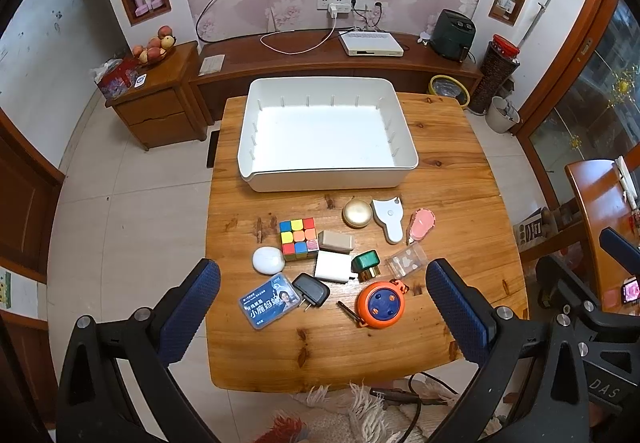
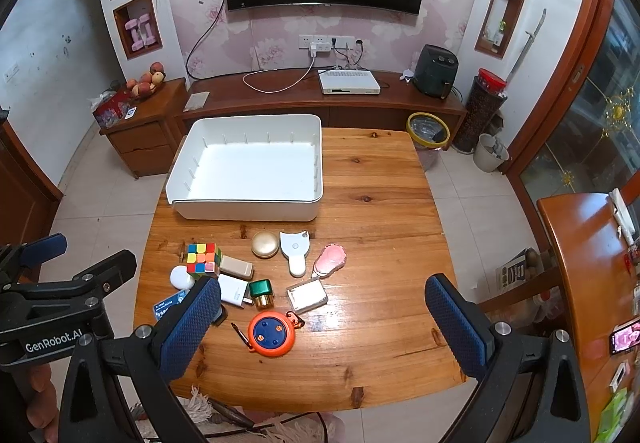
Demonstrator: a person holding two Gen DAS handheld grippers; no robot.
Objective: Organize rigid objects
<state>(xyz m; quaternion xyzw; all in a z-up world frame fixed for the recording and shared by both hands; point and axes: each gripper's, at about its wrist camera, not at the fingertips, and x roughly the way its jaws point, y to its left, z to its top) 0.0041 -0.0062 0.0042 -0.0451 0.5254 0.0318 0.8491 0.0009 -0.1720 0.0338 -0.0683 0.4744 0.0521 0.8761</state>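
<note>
White: one tray (image 1: 404, 147), one charger (image 1: 332, 267).

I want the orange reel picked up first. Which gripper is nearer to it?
Hard to call. The orange reel lies centred ahead of the left gripper; for the right gripper it sits ahead toward its left finger. Both are open above the table.

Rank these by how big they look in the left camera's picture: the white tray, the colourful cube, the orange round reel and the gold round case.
1. White tray, by far the largest.
2. Orange round reel.
3. Colourful cube, which looks close to the reel; the reel lies nearer the camera, so that order is unsure.
4. Gold round case, the smallest.
</note>
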